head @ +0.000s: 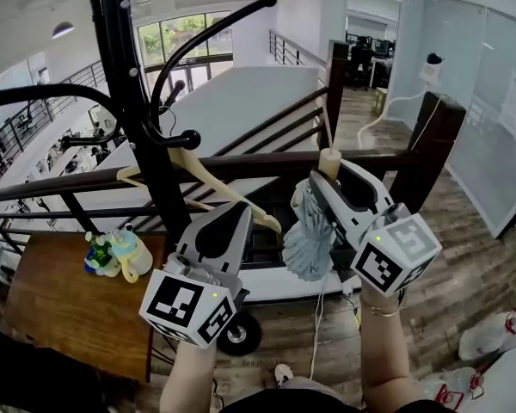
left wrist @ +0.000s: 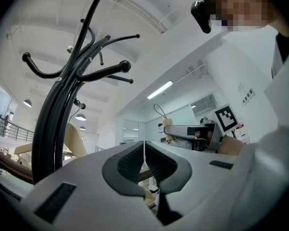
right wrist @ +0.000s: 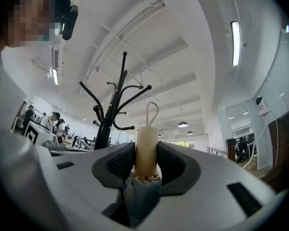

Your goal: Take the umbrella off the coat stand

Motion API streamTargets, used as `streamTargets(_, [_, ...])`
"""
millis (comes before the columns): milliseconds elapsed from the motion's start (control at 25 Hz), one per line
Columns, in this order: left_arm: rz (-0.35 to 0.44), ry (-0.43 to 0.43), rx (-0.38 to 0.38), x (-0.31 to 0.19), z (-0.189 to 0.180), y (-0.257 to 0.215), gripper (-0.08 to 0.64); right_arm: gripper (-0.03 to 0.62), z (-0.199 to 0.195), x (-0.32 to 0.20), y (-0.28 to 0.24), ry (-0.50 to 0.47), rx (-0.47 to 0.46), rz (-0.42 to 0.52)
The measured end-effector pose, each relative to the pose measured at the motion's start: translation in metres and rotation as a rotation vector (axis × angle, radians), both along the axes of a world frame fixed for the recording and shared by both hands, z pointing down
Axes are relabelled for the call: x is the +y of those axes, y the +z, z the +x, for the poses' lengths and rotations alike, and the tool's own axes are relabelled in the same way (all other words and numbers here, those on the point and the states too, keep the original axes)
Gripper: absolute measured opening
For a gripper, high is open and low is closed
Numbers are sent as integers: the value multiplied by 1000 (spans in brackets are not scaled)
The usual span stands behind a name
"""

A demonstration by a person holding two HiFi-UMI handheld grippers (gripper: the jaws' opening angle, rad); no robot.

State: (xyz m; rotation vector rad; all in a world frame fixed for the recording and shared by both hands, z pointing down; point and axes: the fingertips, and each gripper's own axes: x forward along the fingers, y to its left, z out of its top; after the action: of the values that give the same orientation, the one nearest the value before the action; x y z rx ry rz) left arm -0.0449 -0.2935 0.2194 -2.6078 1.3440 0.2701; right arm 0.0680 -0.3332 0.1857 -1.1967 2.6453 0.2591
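Two tools in view: right tool (right wrist: 146, 150) is clamped on the cream handle (right wrist: 146, 136) of the folded grey-blue umbrella (head: 308, 246). The umbrella hangs below its jaws, clear of the black coat stand (head: 136, 101) & to its right in head view, in front of the wooden railing (head: 258, 163). Left tool (left wrist: 144, 150) has jaws pressed together w/ nothing betw. them, near the stand's pole, by a pale hanger (head: 215, 183).

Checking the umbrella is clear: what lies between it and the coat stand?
A wooden hanger, hung from the coat stand, reaches toward the umbrella; the head view shows it.
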Motion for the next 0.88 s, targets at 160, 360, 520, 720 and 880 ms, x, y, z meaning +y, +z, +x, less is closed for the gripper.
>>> streamTargets(160, [-30, 27, 0, 8, 3, 11, 18, 148, 2, 16, 14, 26, -4, -18])
streamTargets(360, [-63, 45, -10, 13, 8, 27, 18, 147, -2, 30, 42, 20, -25, -55])
streamTargets(520, [-92, 51, -11, 20, 14, 41, 18, 147, -5, 40, 63, 7, -30, -94])
streamTargets(720, [-143, 58, -12, 27, 21, 66, 18, 147, -9, 50, 83, -10, -15, -130])
streamTargets(880, [-176, 57, -30, 30, 23, 85, 18, 147, -11, 56, 101, -21, 3, -160])
